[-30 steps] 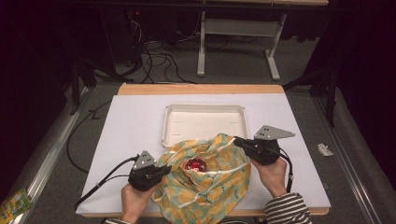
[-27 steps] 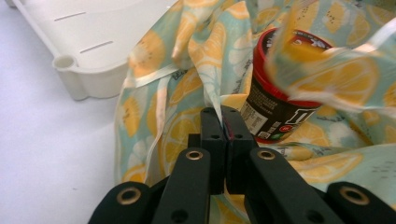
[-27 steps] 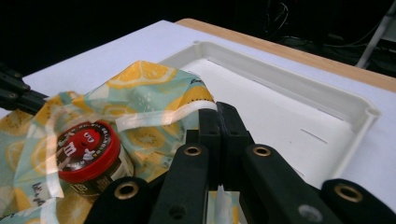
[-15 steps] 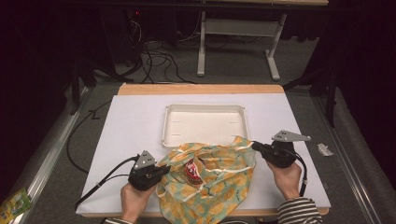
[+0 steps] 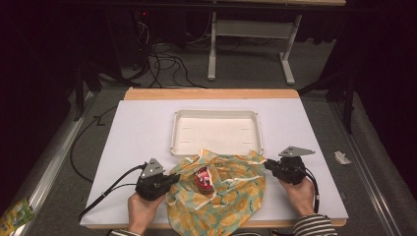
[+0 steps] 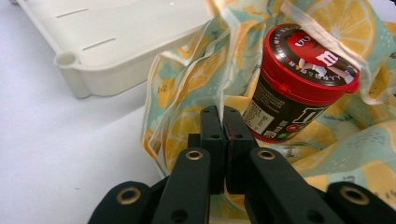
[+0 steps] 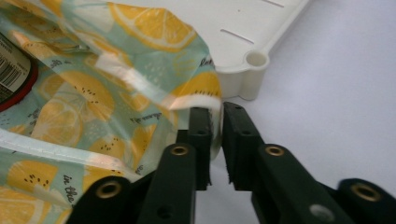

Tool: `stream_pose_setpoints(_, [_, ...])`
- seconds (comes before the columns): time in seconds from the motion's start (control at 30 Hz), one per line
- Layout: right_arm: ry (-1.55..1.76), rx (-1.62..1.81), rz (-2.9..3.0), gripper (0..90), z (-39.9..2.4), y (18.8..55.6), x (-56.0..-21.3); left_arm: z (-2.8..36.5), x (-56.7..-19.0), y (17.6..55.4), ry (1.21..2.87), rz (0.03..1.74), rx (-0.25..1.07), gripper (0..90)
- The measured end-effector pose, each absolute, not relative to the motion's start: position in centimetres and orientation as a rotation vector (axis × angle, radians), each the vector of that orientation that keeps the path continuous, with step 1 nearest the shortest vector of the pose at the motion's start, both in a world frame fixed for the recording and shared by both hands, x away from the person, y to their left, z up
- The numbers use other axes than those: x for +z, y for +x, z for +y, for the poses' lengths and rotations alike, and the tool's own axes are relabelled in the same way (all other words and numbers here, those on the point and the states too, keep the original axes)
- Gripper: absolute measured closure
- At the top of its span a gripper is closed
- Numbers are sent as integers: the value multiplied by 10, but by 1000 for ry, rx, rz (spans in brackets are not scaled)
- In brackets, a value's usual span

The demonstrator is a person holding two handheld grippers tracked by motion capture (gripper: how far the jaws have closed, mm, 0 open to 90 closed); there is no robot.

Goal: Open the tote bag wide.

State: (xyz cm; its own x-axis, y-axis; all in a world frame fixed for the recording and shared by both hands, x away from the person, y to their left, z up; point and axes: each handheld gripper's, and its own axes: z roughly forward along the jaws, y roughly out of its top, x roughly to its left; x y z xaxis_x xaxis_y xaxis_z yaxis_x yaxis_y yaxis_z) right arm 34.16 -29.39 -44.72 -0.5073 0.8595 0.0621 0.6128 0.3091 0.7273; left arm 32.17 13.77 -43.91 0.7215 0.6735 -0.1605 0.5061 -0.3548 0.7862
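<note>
A: Two tools are at work on one lemon-print bag, which lies spread on the white worktop, its far edge lapping the near rim of the cream tray.

B: What is the left tool doing?

A: Its jaws are pressed together on a fold of the bag's left edge. In the left gripper view that tool has a thin pleat of the bag pinched between its pads, with no gap to see.

B: And the right one?

A: The right tool sits at the bag's right corner. Its jaws have just been opening: in the right gripper view there is a narrow gap at the right tool, and the bag's edge hangs in that gap against the left jaw, no longer squeezed.

B: Anything inside the bag?

A: A candy tub with a red lid, lying tilted in the bag's open mouth, about midway between the two tools. The left gripper view shows the tub just beyond the jaws, lid up and leaning to the right, with clear film across part of the lid.

B: And the tray?

A: It stands behind the bag, its corner just past the right tool's jaws.
</note>
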Motion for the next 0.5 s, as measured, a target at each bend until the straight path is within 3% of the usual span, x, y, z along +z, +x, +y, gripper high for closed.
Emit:
stream_pose_setpoints(0.17, [1314, 1029, 2189, 687, -300, 330, -434, 138, -439, 322, 2027, 893, 241, 890])
stream_pose_setpoints(0.5, [1170, 1071, 2214, 687, -286, 308, -408, 136, -439, 322, 2014, 892, 226, 890])
